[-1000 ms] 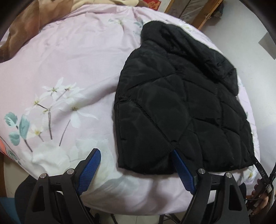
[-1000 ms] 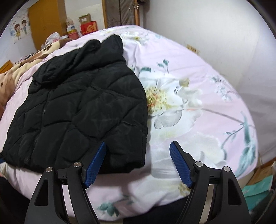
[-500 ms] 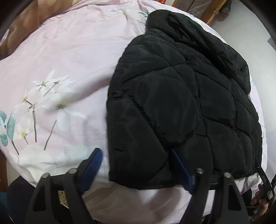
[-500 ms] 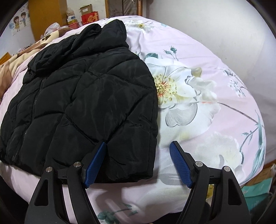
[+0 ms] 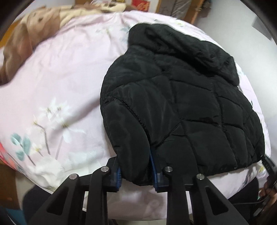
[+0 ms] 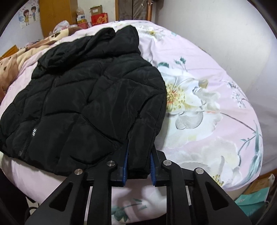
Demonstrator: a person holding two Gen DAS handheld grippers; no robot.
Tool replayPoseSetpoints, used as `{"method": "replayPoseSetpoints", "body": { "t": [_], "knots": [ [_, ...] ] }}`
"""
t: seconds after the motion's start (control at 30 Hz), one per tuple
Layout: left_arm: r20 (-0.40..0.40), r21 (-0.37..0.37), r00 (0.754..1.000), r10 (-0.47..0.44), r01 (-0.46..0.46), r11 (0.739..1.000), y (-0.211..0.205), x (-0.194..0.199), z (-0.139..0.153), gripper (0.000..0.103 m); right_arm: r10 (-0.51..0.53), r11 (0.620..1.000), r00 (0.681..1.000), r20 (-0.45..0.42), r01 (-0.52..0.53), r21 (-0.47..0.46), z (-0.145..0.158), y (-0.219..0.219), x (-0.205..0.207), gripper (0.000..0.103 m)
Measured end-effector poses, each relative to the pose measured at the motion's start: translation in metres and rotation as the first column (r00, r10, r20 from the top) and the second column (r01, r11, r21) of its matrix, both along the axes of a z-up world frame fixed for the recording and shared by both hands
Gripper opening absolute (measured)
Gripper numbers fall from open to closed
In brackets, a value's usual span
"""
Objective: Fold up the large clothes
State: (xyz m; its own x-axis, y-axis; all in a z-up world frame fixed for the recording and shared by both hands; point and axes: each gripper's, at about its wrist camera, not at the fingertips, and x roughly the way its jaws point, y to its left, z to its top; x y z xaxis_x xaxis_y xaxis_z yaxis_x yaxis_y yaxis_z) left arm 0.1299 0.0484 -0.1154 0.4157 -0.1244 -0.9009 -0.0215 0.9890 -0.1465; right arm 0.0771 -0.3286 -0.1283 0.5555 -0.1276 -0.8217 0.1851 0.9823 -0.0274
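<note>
**Now both grippers hold a sleeve cuff at the near edge of the bed**

Nearest to us, at the near edge of the bed (image 5: 57,90), our left gripper (image 5: 135,168) has its blue-padded jaws pressed in on the cuff end of one sleeve (image 5: 128,131) of the black quilted jacket (image 5: 181,103). The padding bulges out between the jaws and overhangs the edge slightly. Our right gripper (image 6: 138,163) does the same on the other side: its jaws are closed narrow on the end of the other sleeve (image 6: 147,124), which also reaches over the near edge.

Just past the grippers, the jacket lies flat on the pink floral bedcover (image 6: 216,77), front side up, its hem along the near edge of the bed and both sleeves folded down along its sides. The zipper (image 6: 33,131) runs up the middle of the front; in the right wrist view a short stretch of pale teeth shows near the hem. In the left wrist view, a hand (image 5: 267,193) with a dark strap shows at the far right, beside the hem corner.

Farther on, the jacket's hood (image 6: 103,43) lies bunched toward the middle of the bed. Beyond it, at the far left corner, a brown and cream blanket (image 6: 19,58) is heaped. Past the bed, against the wall, stand a wooden cabinet (image 6: 57,15) and a red box (image 6: 99,19), with a cartoon poster (image 6: 28,16) on the wall to their left.
</note>
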Motion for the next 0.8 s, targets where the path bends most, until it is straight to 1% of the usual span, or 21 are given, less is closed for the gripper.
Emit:
{"method": "replayPoseSetpoints", "body": {
  "t": [0.1,0.23,0.4,0.53,0.6,0.7,0.8],
  "knots": [
    [0.039,-0.007,0.999,-0.005,0.005,1.000,-0.005,-0.008,0.017,0.022,0.013,1.000,0.999,0.032,-0.013,-0.008,0.015,0.004,-0.009,0.017],
    [0.080,-0.028,0.997,-0.012,0.014,1.000,0.005,-0.024,0.039,0.021,0.026,1.000,0.997,0.077,-0.026,0.002,0.041,0.005,-0.024,0.017],
    [0.102,-0.062,0.995,-0.021,0.027,0.998,0.018,-0.044,0.058,0.021,0.027,0.999,0.993,0.115,-0.030,0.024,0.064,0.003,-0.037,0.017],
    [0.115,-0.079,0.993,-0.021,0.030,0.996,0.026,-0.063,0.071,0.021,0.041,0.999,0.989,0.145,-0.045,0.021,0.083,0.008,-0.059,0.016],
    [0.125,-0.089,0.992,-0.025,0.036,0.995,0.030,-0.072,0.079,0.021,0.050,0.998,0.987,0.150,-0.053,0.015,0.090,0.011,-0.067,0.016],
    [0.123,-0.111,0.992,-0.025,0.039,0.993,0.036,-0.088,0.086,0.021,0.060,0.997,0.986,0.158,-0.068,0.047,0.103,0.010,-0.084,0.016],
    [0.130,-0.112,0.991,-0.027,0.042,0.993,0.042,-0.101,0.094,0.021,0.073,0.996,0.984,0.164,-0.080,0.032,0.114,0.012,-0.100,0.016]
  ]
}}
